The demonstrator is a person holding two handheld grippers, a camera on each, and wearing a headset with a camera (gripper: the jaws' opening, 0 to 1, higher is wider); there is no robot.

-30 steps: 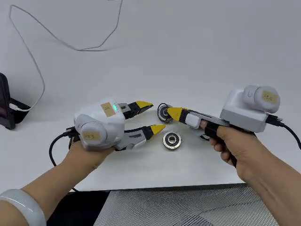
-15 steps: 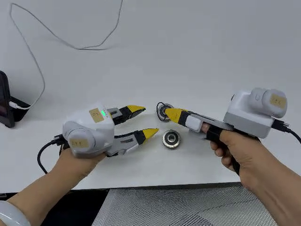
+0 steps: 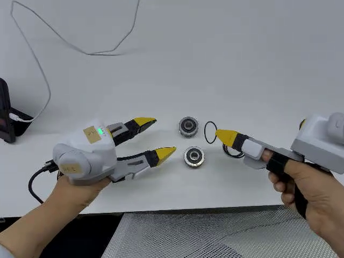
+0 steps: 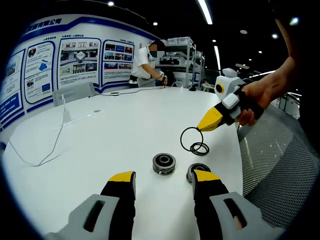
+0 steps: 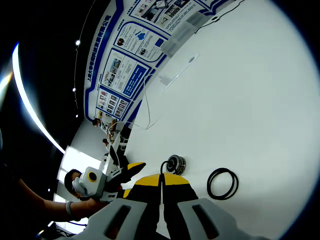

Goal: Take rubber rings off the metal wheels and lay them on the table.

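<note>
my left gripper is nearest, at the near left of the white table, its two yellow-tipped jaws spread wide with nothing between them, pointing right toward the wheels. my right gripper comes in from the near right, jaws pressed together on a black rubber ring, which stands upright off the table at the tips. just right of my left gripper's nearer tip the near metal wheel lies flat. under my right gripper's jaws more black rings lie on the table; how many i cannot tell. the far metal wheel lies just beyond the near one, apart from it, just left of the held ring. a black device stands at the left edge, and far back a thin cable loops across the table.
</note>
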